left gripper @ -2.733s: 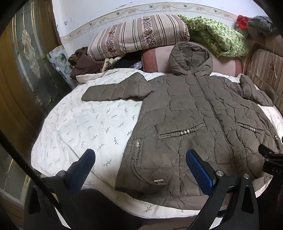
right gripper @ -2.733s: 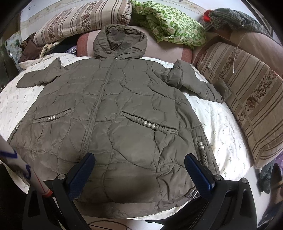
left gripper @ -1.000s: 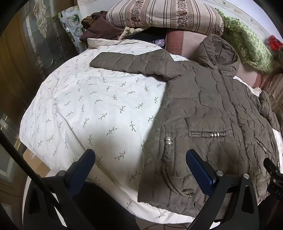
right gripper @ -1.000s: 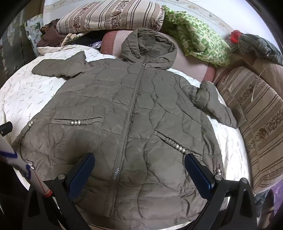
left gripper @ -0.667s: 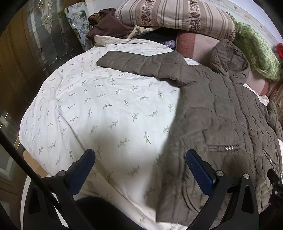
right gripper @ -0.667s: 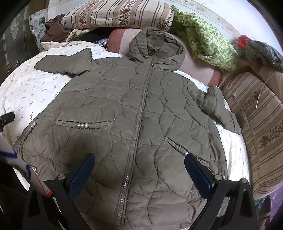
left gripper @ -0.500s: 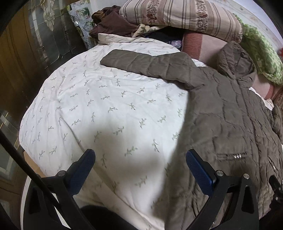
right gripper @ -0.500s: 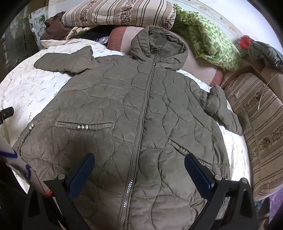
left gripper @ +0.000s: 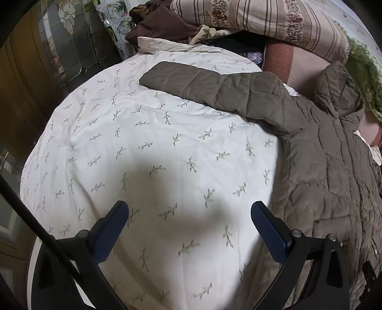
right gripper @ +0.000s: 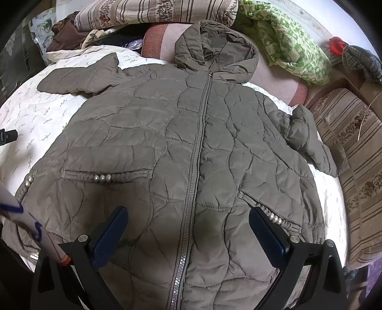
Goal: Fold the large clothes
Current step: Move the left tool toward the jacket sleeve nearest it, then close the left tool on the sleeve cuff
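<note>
A bed point(left gripper: 100, 143) fills the room, spread with a white sheet printed with small green sprigs. At its head lie a striped floral pillow point(right gripper: 152, 10), a pink bolster point(right gripper: 279, 81) and a crumpled green-and-white blanket point(right gripper: 289, 45). A striped cushion point(right gripper: 358, 152) lines one side. Beyond the other side stands a dark wooden door with decorative glass panels point(left gripper: 69, 47). The wall point(right gripper: 322, 14) is pale.

The left claw point(left gripper: 189, 223) has swung off the coat point(left gripper: 334, 167) over the bedsheet point(left gripper: 143, 155).

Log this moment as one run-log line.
olive quilted hooded coat flat, zipped, unfolded | left gripper open over white leaf-print sheet | right gripper open above coat
</note>
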`<control>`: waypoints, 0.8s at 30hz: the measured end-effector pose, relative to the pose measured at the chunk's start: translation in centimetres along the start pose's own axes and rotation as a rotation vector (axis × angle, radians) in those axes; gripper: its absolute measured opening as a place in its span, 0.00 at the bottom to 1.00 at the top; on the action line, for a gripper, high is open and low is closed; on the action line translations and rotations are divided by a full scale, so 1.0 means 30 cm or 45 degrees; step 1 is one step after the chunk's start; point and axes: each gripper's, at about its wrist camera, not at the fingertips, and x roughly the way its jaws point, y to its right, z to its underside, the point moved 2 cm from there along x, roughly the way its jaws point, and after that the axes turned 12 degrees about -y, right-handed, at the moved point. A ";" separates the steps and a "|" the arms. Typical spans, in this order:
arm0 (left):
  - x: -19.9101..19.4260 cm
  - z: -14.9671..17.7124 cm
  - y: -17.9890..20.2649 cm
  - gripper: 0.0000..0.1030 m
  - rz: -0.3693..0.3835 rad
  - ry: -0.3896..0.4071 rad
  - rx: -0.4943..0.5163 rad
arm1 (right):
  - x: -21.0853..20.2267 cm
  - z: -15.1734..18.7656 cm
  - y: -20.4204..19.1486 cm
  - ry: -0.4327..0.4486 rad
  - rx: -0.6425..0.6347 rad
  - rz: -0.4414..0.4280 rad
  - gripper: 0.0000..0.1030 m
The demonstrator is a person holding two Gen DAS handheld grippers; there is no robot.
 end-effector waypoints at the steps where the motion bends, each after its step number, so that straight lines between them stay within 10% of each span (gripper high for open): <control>1: 0.009 -0.017 -0.003 0.99 -0.001 0.000 -0.003 | 0.005 -0.007 0.000 0.000 0.002 -0.005 1.00; 10: 0.065 -0.215 -0.073 0.99 0.029 0.049 -0.051 | 0.035 -0.057 -0.024 0.028 -0.026 -0.052 1.00; 24: 0.372 -0.730 -0.326 0.76 0.593 -0.047 -0.396 | 0.167 -0.090 -0.045 -0.062 -0.013 -0.060 1.00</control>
